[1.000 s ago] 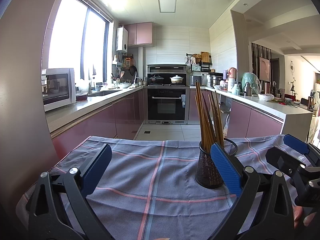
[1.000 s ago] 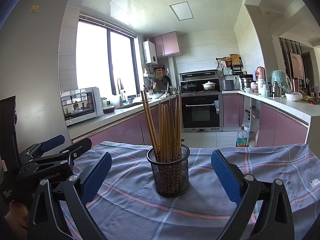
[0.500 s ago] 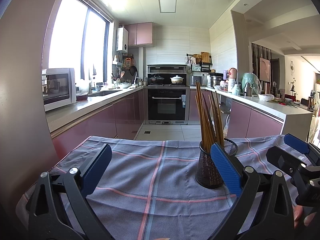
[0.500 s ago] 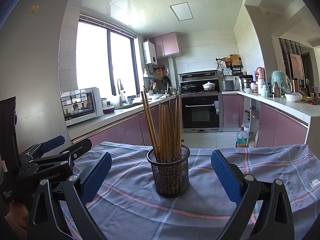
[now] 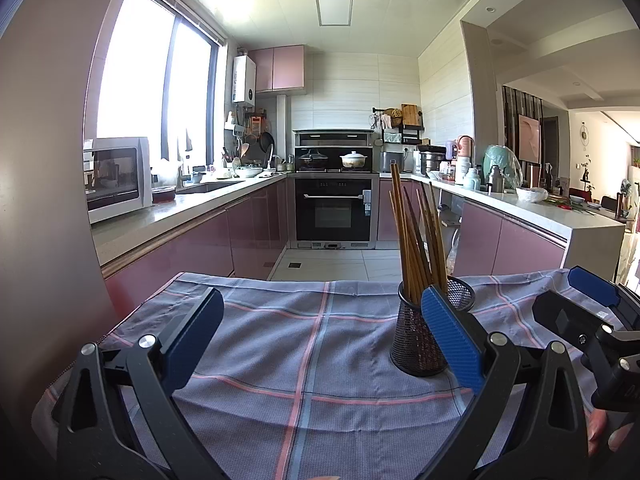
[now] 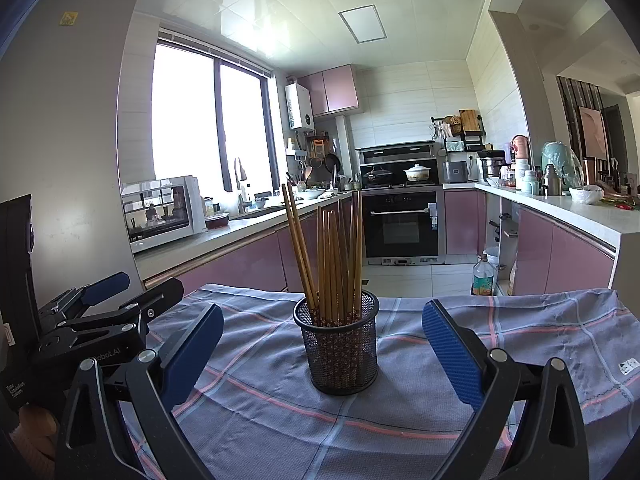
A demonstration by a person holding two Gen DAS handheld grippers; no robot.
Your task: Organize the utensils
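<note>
A black mesh holder (image 6: 339, 346) stands upright on a grey-blue checked cloth (image 6: 500, 336), with several brown chopsticks (image 6: 334, 256) standing in it. My right gripper (image 6: 322, 350) is open and empty, its blue pads on either side of the holder and short of it. My left gripper (image 5: 320, 338) is open and empty over the cloth (image 5: 288, 344); the holder (image 5: 416, 338) sits just behind its right pad, with the chopsticks (image 5: 416, 236) rising above. Each gripper shows at the edge of the other's view.
The cloth covers a table whose far edge (image 5: 320, 280) drops to the tiled kitchen floor. Pink cabinets with white counters run along both sides, with a microwave (image 5: 116, 178) on the left and an oven (image 5: 334, 208) at the back.
</note>
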